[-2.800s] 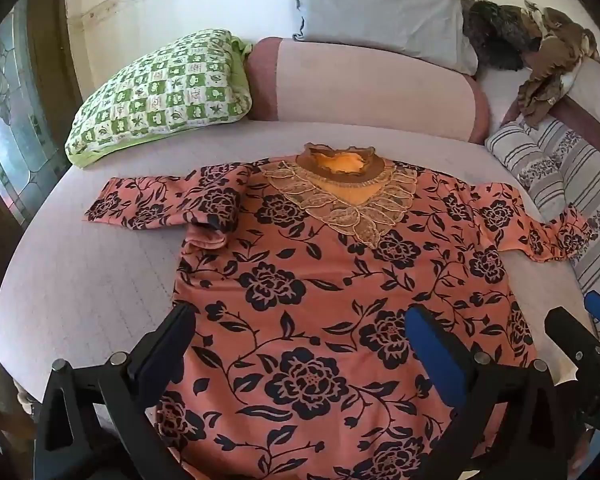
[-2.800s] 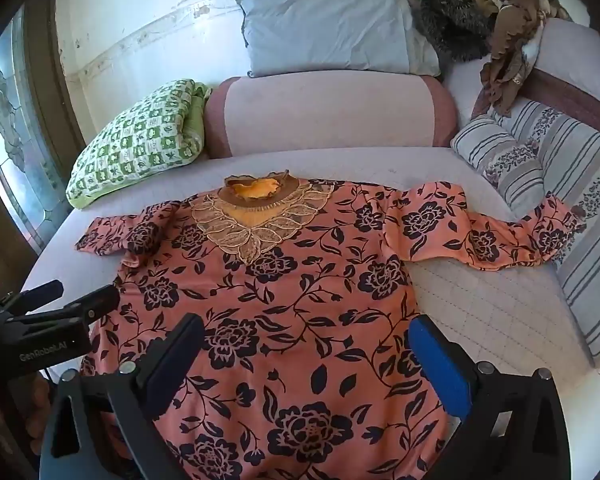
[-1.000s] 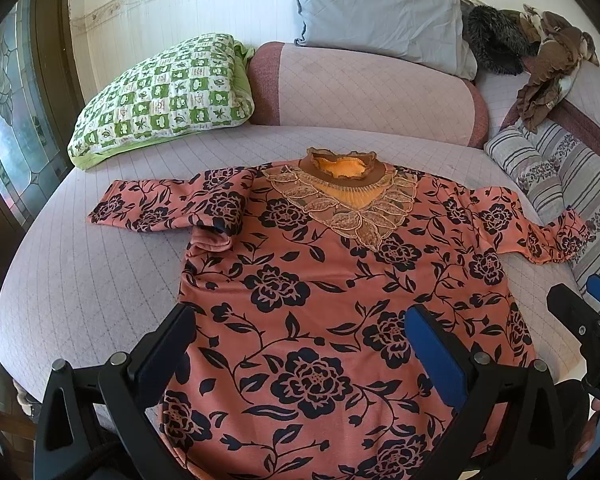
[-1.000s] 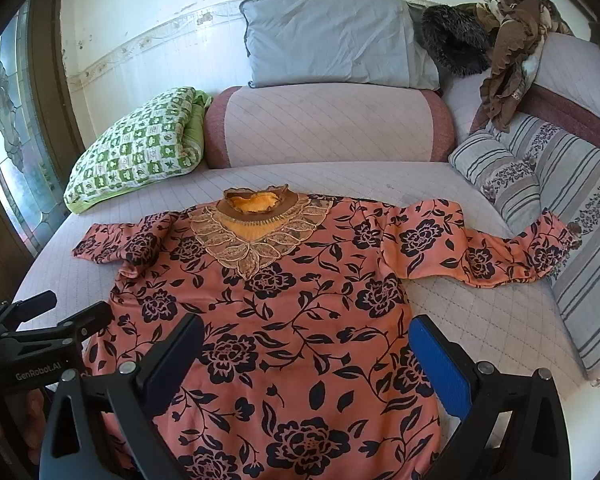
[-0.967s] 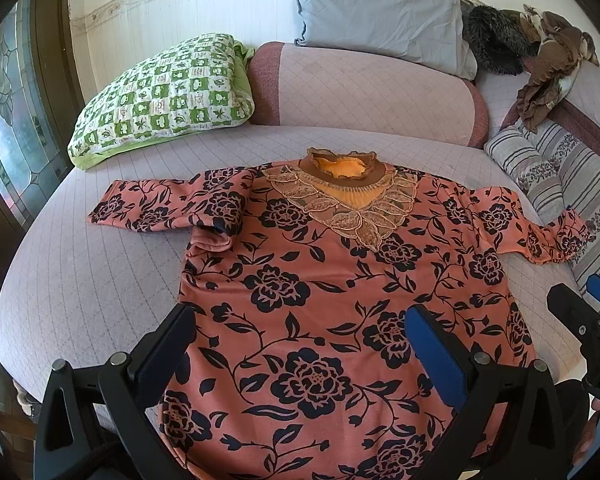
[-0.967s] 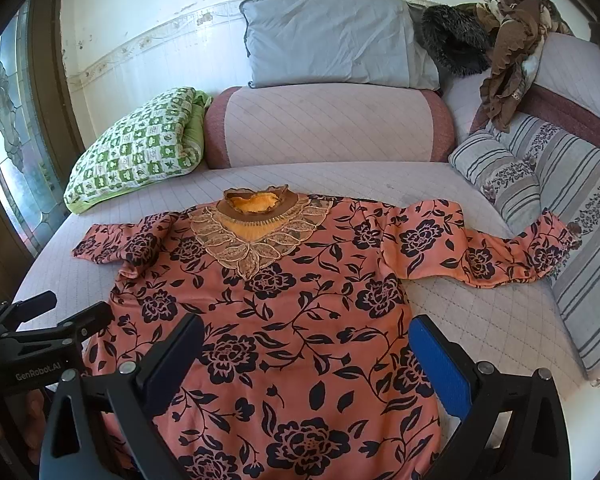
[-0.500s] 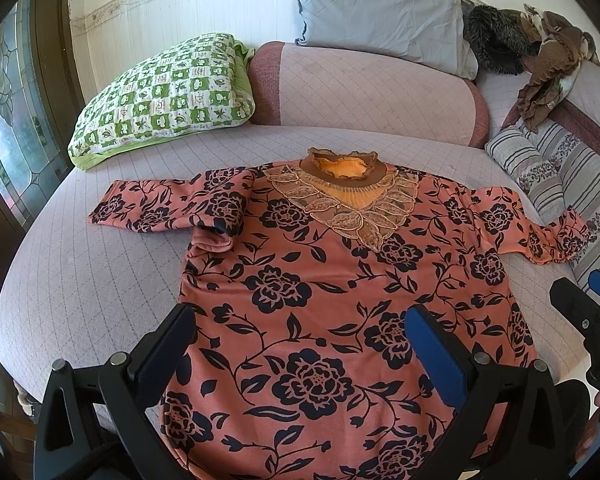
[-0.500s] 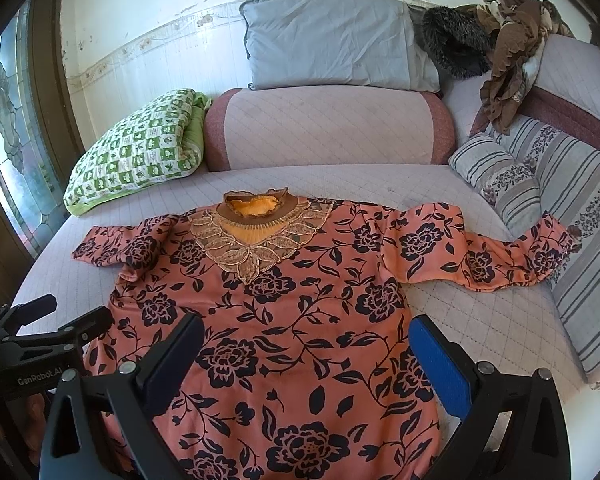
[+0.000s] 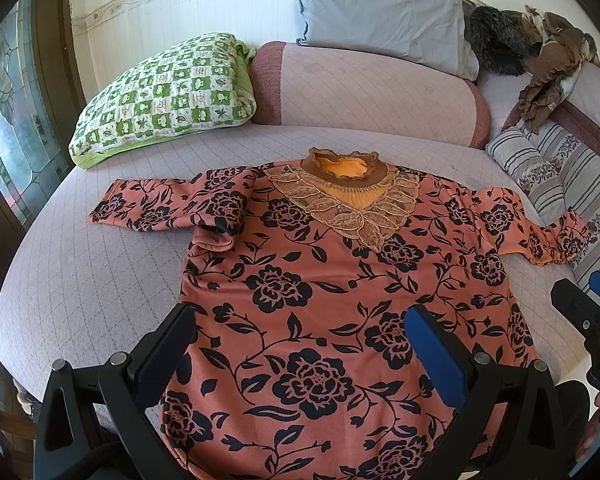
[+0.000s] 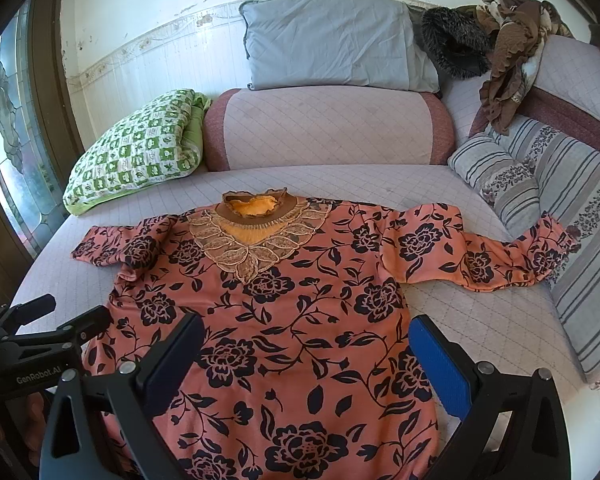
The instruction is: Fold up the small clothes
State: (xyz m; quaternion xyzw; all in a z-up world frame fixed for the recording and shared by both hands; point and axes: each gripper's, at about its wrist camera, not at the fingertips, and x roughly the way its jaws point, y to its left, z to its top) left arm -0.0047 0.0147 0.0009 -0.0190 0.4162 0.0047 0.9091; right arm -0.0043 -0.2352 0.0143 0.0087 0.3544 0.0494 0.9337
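Two grippers hang over a quilted lilac bed [image 10: 452, 320], neither touching anything. An orange floral blouse [image 10: 284, 320] lies flat ahead of them, its hem beneath the tools, collar away, sleeves out to both sides. Beyond it lie a green checked pillow [image 9: 168, 92] and a grey pillow [image 10: 336, 44]. The left gripper [image 9: 300, 336] is spread wide; the right gripper [image 10: 306, 344] likewise. "GenRobot.AI" reads on the left tool's body in the right wrist view.

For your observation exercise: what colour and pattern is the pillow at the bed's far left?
The pillow is green-and-white checked with small leaf and flower motifs, clearest in the left wrist view.
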